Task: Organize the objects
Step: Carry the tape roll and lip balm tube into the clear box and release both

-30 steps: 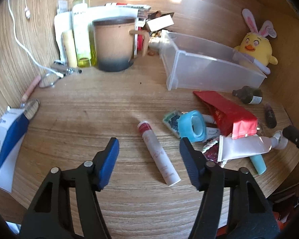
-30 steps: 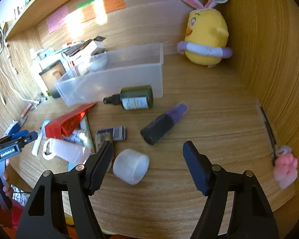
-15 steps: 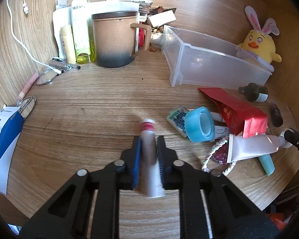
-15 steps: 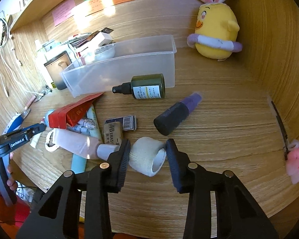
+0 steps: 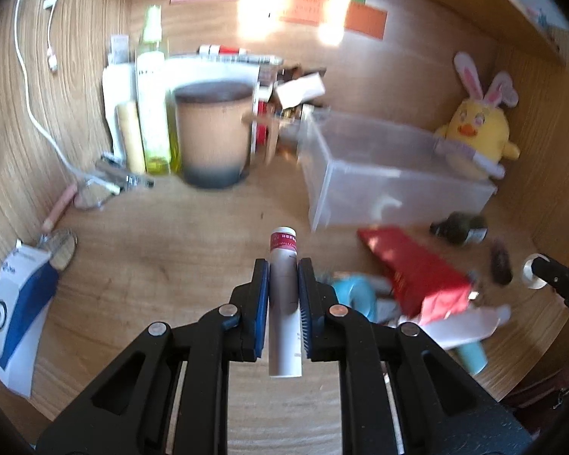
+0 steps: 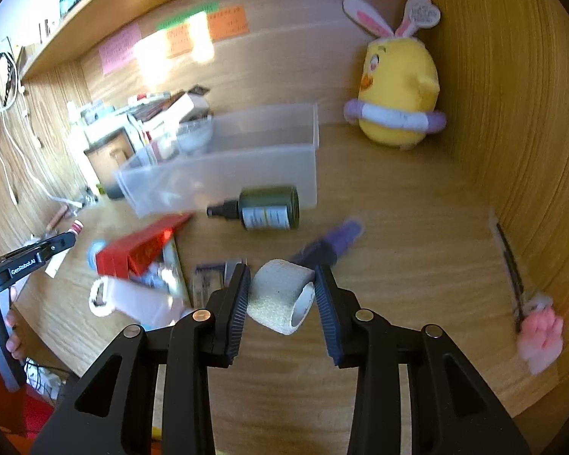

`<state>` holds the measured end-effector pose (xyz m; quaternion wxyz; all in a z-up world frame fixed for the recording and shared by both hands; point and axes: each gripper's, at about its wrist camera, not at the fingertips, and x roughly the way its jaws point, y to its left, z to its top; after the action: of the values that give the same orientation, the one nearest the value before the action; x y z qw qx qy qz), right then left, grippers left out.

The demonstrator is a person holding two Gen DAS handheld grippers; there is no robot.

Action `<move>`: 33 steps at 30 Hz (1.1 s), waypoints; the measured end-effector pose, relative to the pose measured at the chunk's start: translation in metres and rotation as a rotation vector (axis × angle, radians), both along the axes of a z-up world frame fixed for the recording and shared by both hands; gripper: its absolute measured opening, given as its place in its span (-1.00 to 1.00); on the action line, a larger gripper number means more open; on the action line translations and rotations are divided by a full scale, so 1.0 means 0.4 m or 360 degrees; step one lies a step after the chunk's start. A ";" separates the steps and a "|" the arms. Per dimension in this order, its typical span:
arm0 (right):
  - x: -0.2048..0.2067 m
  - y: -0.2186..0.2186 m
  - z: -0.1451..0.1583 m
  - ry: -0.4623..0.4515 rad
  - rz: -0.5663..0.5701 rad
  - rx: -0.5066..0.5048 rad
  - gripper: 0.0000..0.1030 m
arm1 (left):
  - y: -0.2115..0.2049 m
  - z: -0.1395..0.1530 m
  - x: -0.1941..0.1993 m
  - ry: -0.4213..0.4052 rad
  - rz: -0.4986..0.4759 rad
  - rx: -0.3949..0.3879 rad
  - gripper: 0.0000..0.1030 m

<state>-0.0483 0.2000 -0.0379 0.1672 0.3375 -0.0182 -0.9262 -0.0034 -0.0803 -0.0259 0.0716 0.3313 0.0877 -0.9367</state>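
Wooden surface (image 5: 140, 265) clutter lay beneath as the left hand-held gripper (image 5: 283, 284) clamped a slim white tube with a red band (image 5: 283, 292); the right hand-held gripper (image 6: 282, 290) squeezed a beige tape roll (image 6: 280, 295) near a clear plastic bin (image 6: 223, 167).

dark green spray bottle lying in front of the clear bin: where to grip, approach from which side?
Grip the green spray bottle across its wide labelled body, not the thin black nozzle. It lies on its side, nozzle toward the red pack, close in front of the clear bin. Probably come from above, one finger on the near side and one in the gap beside the bin.
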 end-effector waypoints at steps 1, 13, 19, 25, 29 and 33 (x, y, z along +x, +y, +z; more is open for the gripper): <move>-0.002 0.000 0.008 0.0016 0.0002 -0.0005 -0.38 | 0.001 0.012 -0.004 0.0022 -0.0004 -0.0003 -0.72; -0.098 -0.047 0.119 0.0277 0.0012 -0.0010 -0.38 | 0.050 0.113 -0.089 0.0211 -0.0103 -0.0006 -0.72; -0.166 -0.076 0.157 0.0311 0.0052 -0.0040 -0.38 | 0.077 0.134 -0.156 0.0241 -0.0161 0.0011 -0.72; -0.242 -0.118 0.179 0.0306 0.0104 -0.0019 -0.38 | 0.086 0.141 -0.232 0.0215 -0.0208 0.0031 -0.72; -0.291 -0.139 0.182 0.0267 0.0143 -0.0012 -0.38 | 0.085 0.143 -0.279 0.0187 -0.0224 0.0029 -0.72; -0.341 -0.160 0.176 0.0217 0.0178 0.0004 -0.38 | 0.083 0.135 -0.328 0.0128 -0.0269 0.0069 -0.72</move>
<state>-0.1847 0.1359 0.0327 0.2192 0.2742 0.0132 -0.9362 -0.1347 -0.0471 0.0280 -0.0184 0.3011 0.0826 -0.9498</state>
